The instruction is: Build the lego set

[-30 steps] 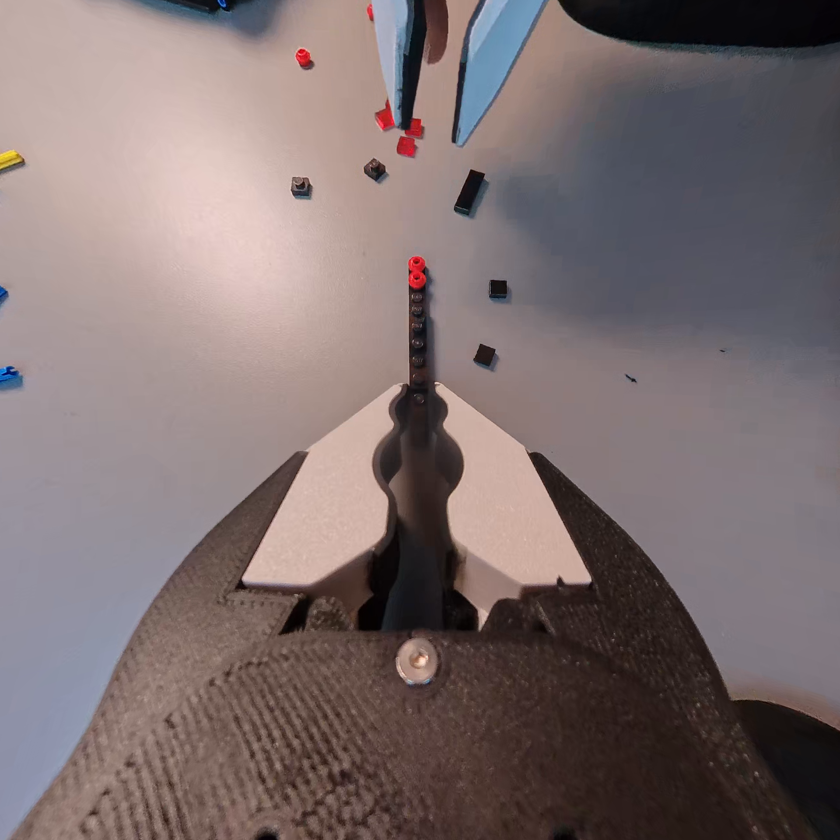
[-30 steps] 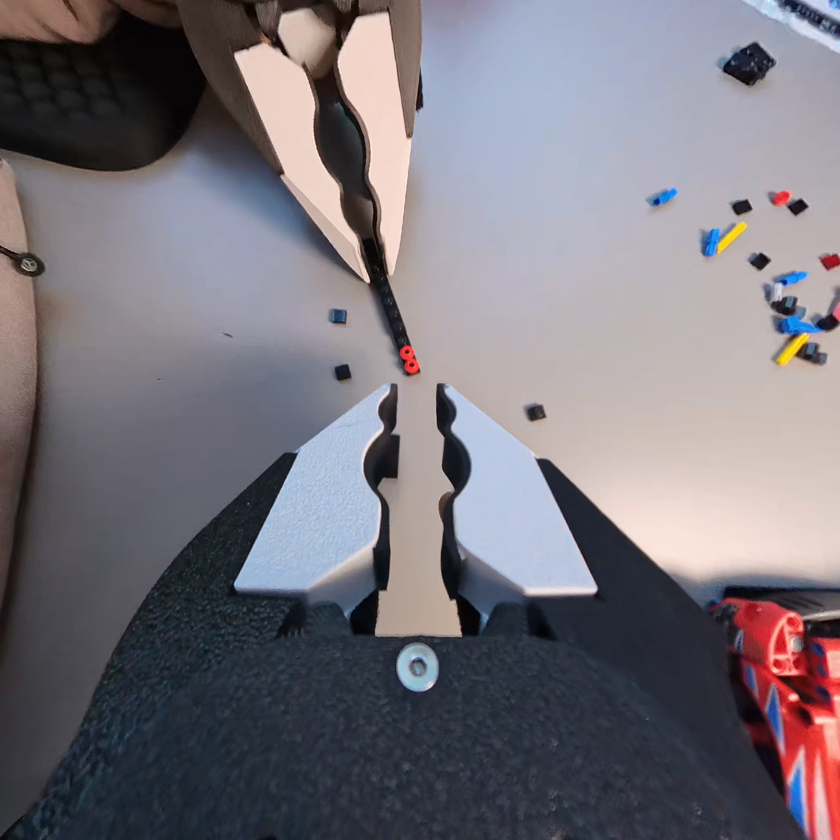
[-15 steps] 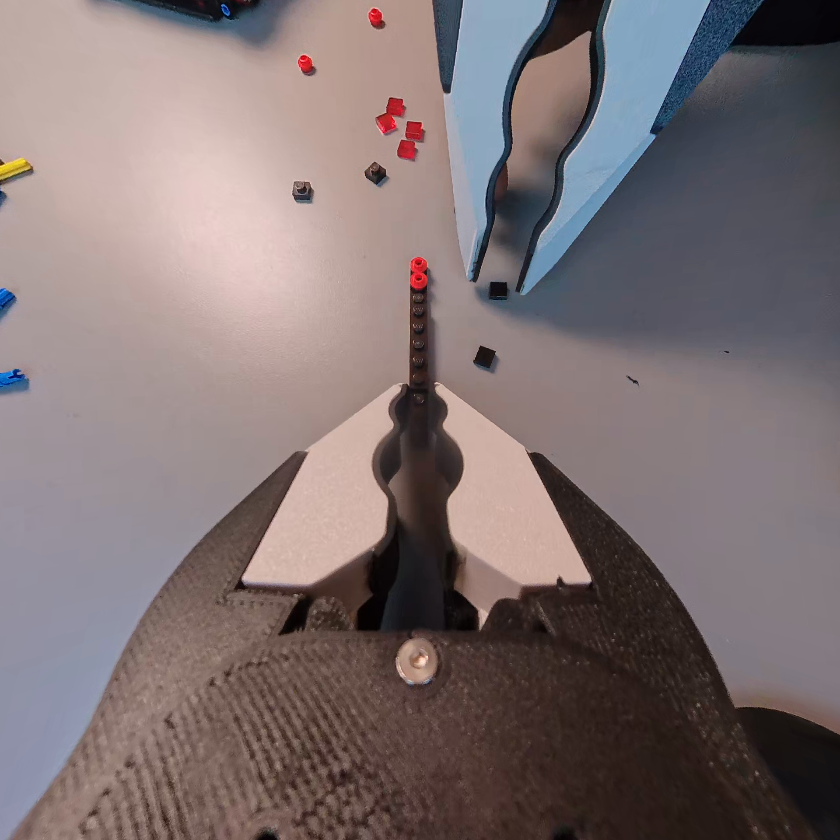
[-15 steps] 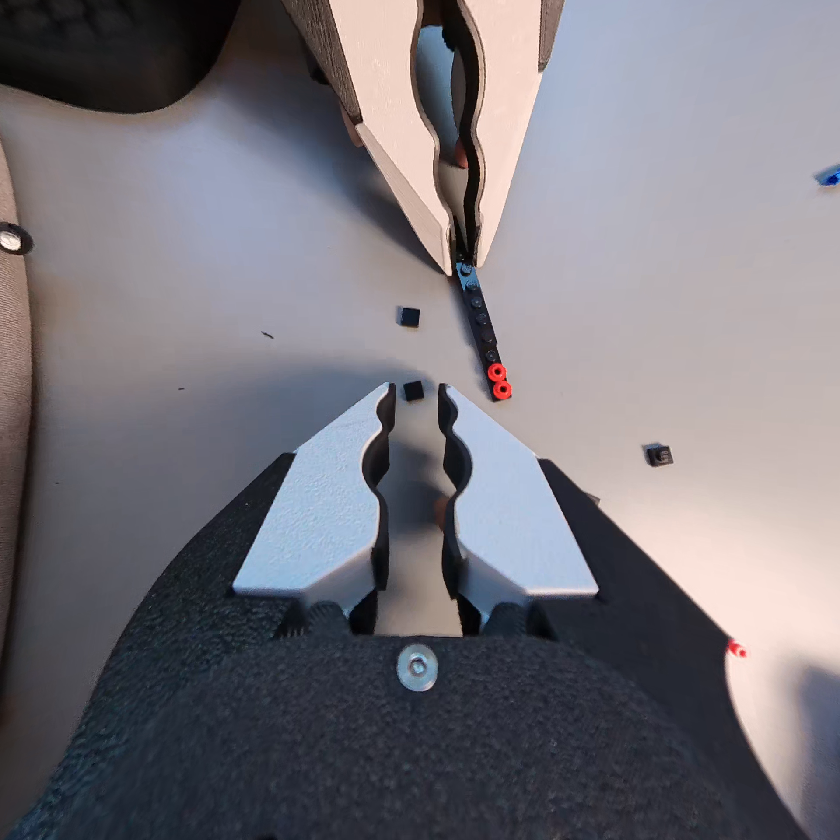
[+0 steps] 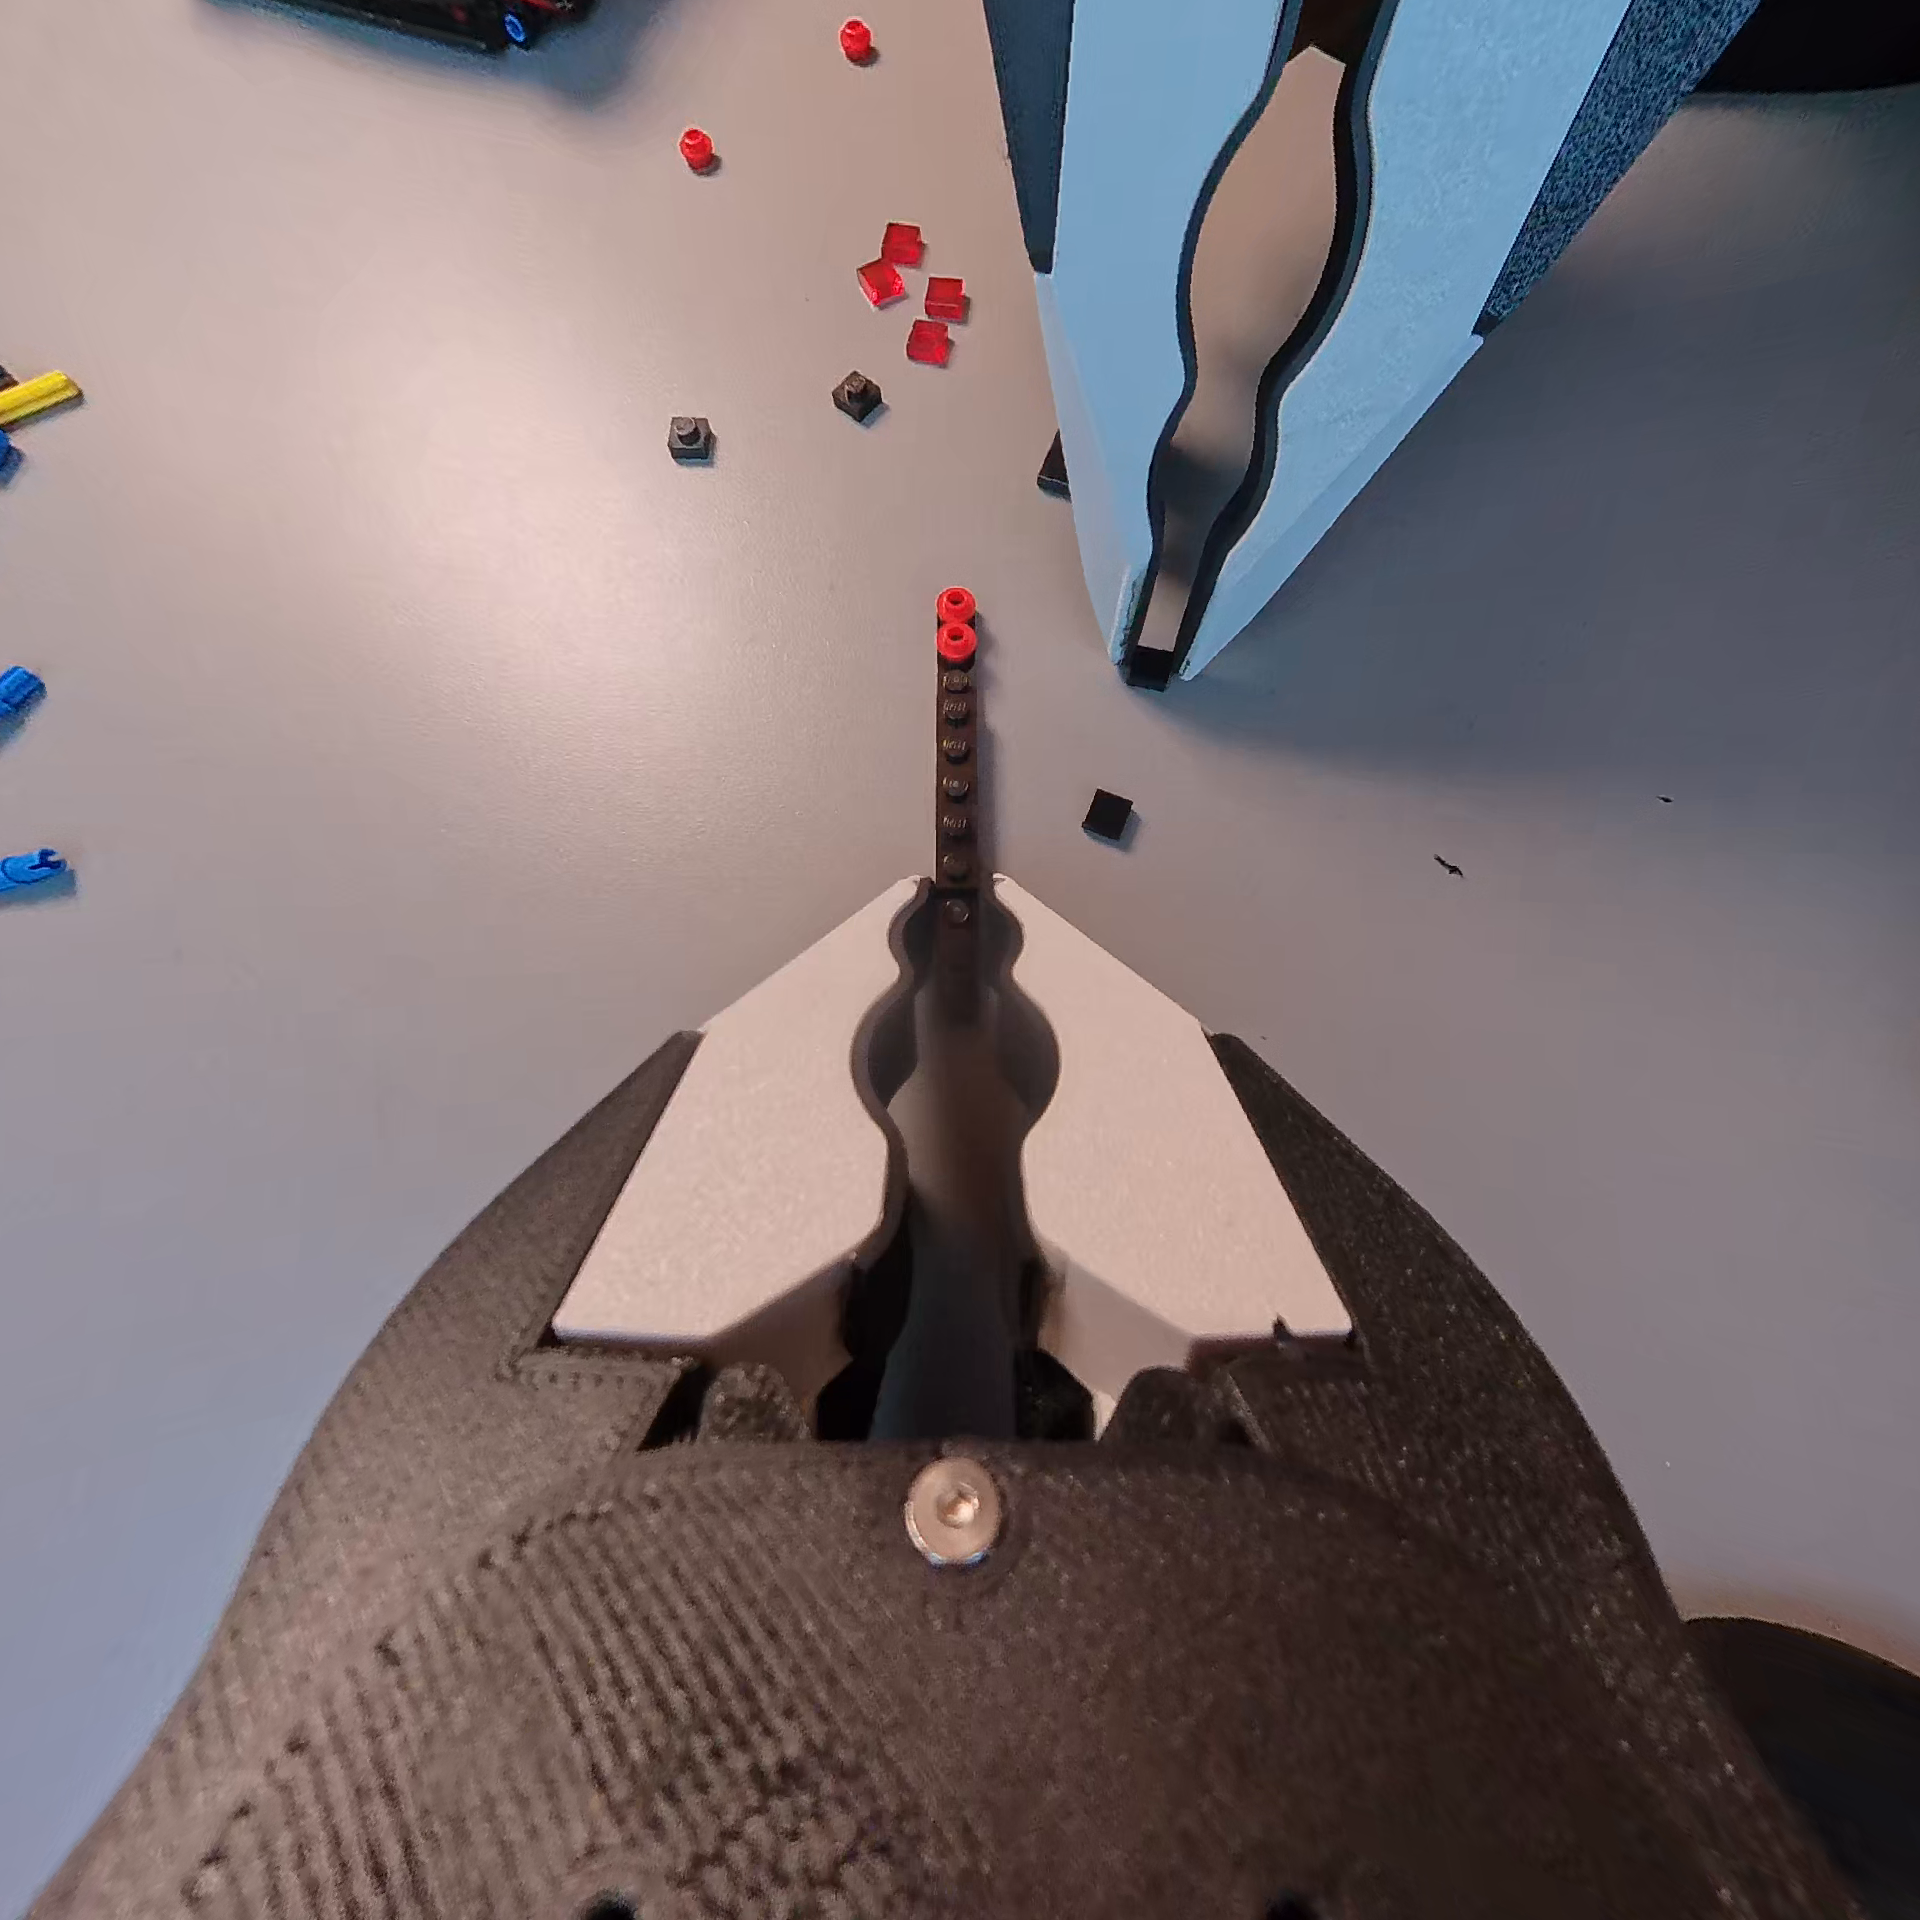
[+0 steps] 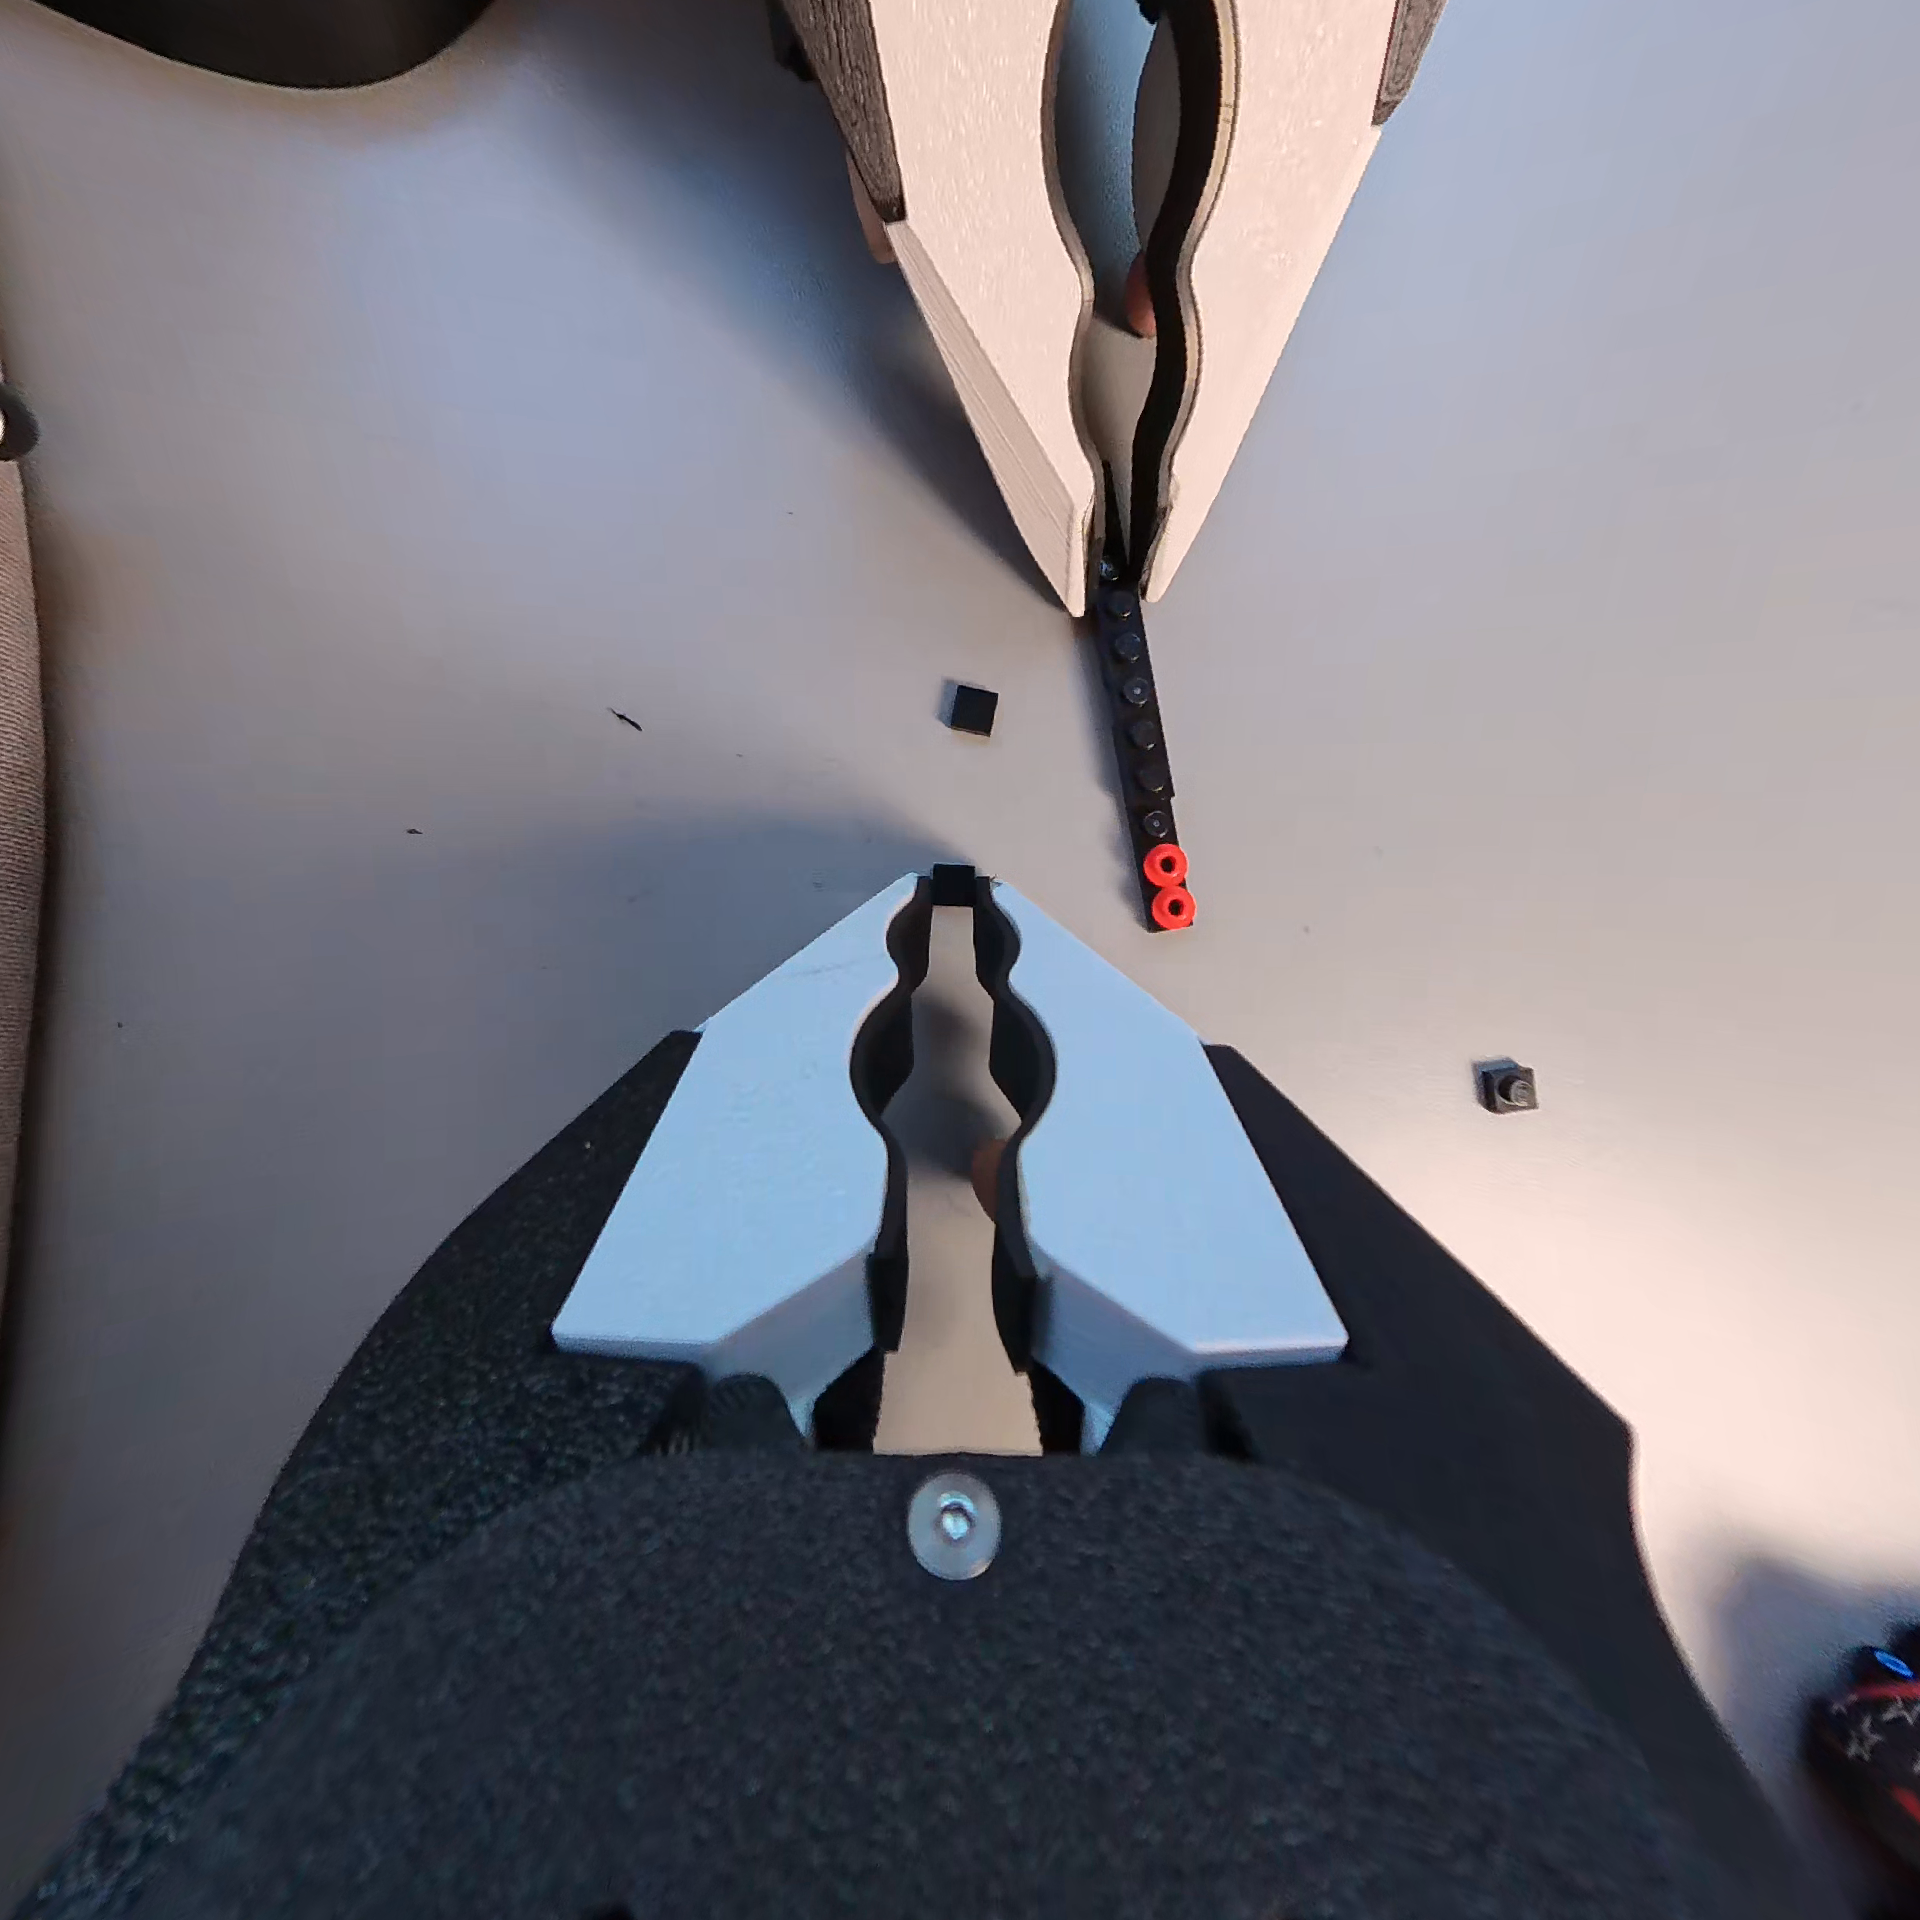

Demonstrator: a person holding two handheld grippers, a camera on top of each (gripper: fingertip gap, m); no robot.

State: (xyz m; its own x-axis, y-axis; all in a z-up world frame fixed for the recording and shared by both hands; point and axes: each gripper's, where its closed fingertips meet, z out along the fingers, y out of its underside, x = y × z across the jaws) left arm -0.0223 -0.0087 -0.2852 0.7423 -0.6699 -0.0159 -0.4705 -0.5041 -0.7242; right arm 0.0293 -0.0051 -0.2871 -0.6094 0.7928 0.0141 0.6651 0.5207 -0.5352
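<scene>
**Two claws, each one closed on a black piece**

We saw the left claw (image 5: 956, 894) closed on one end of a long black plate (image 5: 958, 769), which lay flat on the grey bench (image 5: 416, 727) and pointed away from the claw. Two red round studs (image 5: 956, 621) sat on its far end. In the right wrist view the same plate (image 6: 1138, 727) ran slanted from the left claw (image 6: 1117, 582) toward the right claw.

The right claw (image 6: 954, 883) pinched a small black square tile (image 6: 954, 881) between its tips, down at the bench surface, just beside the end with the red studs (image 6: 1169, 885). A second black tile (image 6: 969, 710) lay free near the plate. Further away we saw four clear red tiles (image 5: 914, 291), two dark single-stud pieces (image 5: 774, 416) and some blue pieces (image 5: 21, 779) at the left edge.
</scene>
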